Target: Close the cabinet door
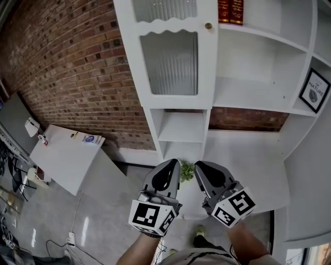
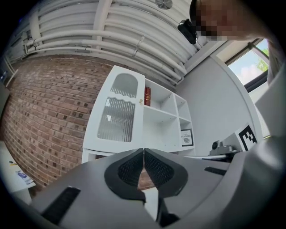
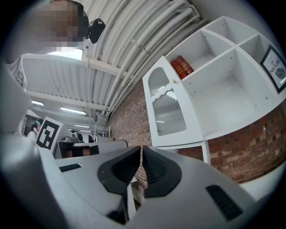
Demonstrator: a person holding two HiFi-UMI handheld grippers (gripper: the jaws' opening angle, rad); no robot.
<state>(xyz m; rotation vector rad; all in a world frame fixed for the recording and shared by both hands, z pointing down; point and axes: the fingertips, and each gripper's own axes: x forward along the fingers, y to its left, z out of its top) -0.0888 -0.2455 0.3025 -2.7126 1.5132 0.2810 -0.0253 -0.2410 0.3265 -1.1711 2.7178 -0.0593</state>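
From your head, the cabinet door [image 1: 173, 59] hangs open at the left side of the cabinet [image 1: 258, 93], well apart from your left gripper [image 1: 169, 170] and right gripper [image 1: 206, 172]. Left gripper view: jaws pressed together, holding nothing; right gripper view: the same. Push the glass [image 1: 168, 75] too hard and it might crack.

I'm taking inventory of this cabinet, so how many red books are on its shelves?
2. The left book and the right book stand side by side on the top shelf, right beside the open cabinet door. More might be hidden behind that door.
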